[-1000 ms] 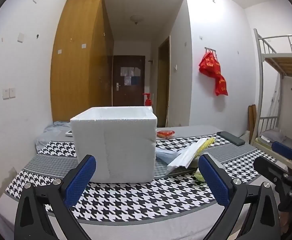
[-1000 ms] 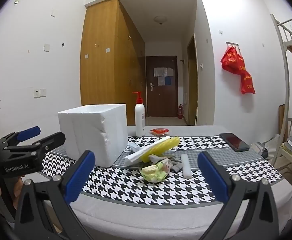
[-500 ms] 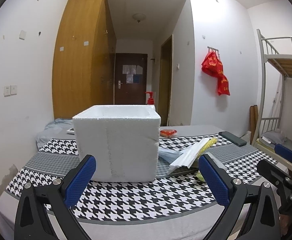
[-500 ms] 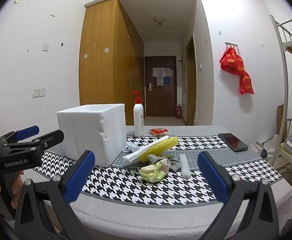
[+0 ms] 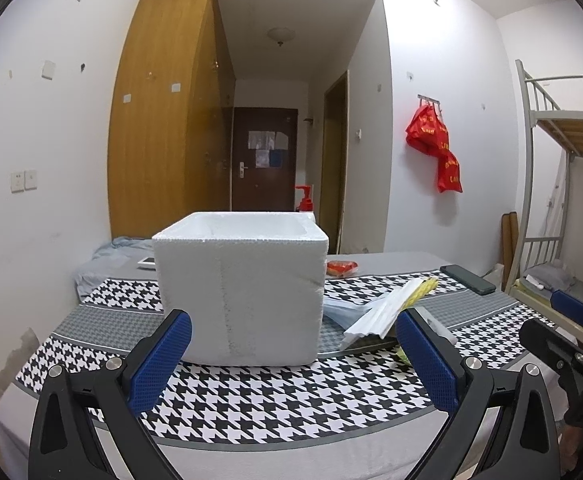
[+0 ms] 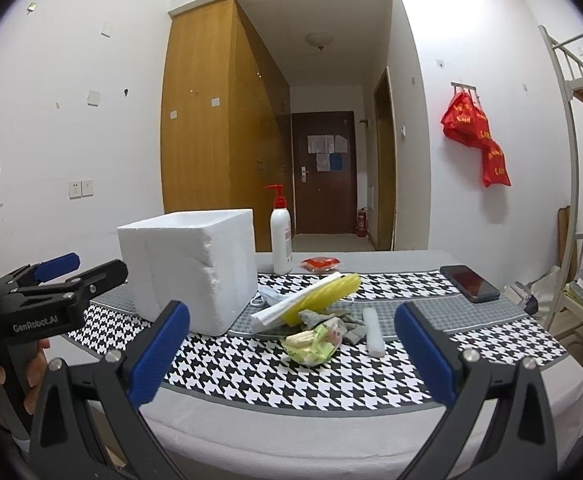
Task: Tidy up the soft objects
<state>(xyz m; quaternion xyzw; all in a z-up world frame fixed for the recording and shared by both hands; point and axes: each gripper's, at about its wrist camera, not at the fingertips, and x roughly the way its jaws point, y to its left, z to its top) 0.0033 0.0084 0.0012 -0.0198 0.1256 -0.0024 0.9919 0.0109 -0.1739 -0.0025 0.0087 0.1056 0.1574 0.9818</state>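
Nearest you, both grippers hover at the front edge of the bench, short of everything on it. Your left gripper [image 5: 293,354] has its blue fingers [image 5: 161,362] spread wide with nothing between them, and your right gripper [image 6: 291,354] is just as wide and just as empty.

By my reading, the sorting has not started. Past the right fingers, the soft things sit in a loose pile on the bench [image 6: 331,388]: a crumpled green-and-yellow wrapper [image 6: 313,344] in front, grey cloth [image 6: 331,320] touching it behind, a white foam stick [image 6: 372,332] just to its right, and a yellow-and-white folded sheet [image 6: 311,294] leaning across the back. The white foam box [image 5: 241,288] stands just left of the pile, open at the top; only part of its inside shows, and nothing is visible there. Everything in the pile is left to move, presumably into that box.

The bench wears a black-and-white houndstooth cloth with grey bands. Farther back stand a pump bottle [image 6: 281,242], a red packet [image 6: 321,264] and a phone [image 6: 469,282]. Beyond are a wooden wardrobe, a dark door, red bags on a hook, and a bunk bed on the right.
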